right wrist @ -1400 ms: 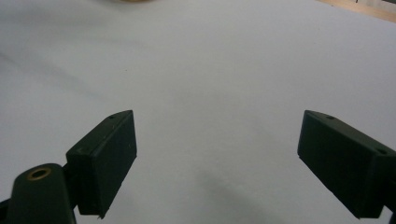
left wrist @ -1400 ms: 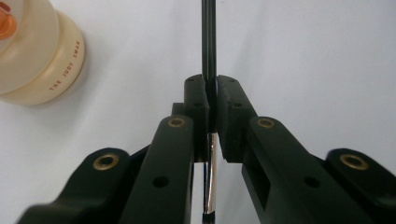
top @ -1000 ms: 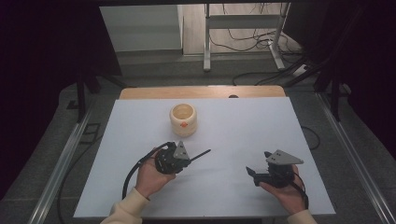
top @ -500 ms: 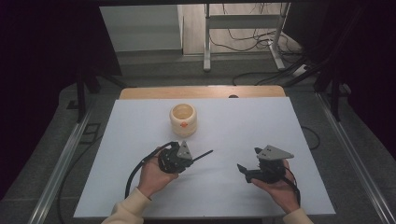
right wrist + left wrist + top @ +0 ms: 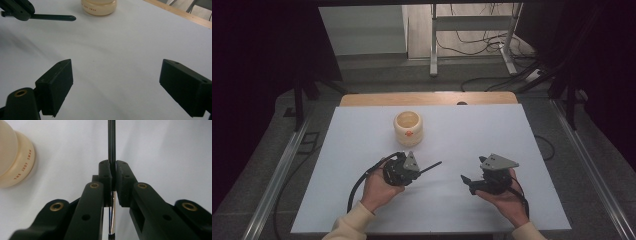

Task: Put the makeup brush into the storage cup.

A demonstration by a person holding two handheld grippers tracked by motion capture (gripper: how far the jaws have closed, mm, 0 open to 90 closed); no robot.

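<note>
The left gripper (image 5: 412, 170) had its jaws clamped tight on a slim black pen (image 5: 111, 142), which ran straight out beyond the jaw tips. In the high view its long axis lay nearly level above the counter (image 5: 362, 135), slanting toward the far right, its free end (image 5: 438, 163) aimed into the gap between the two hands. The right gripper (image 5: 468, 181) sat opposite, jaws wide apart and holding nothing, facing left toward that free end (image 5: 71, 18); of the two it had the shorter reach to the tip. The cream jar (image 5: 408, 128) stood farther back, nearer the left gripper, well apart from both. Whether the tip carried a cap was hard to tell. Bare counter lay all around, the near edge just behind the hands.
</note>
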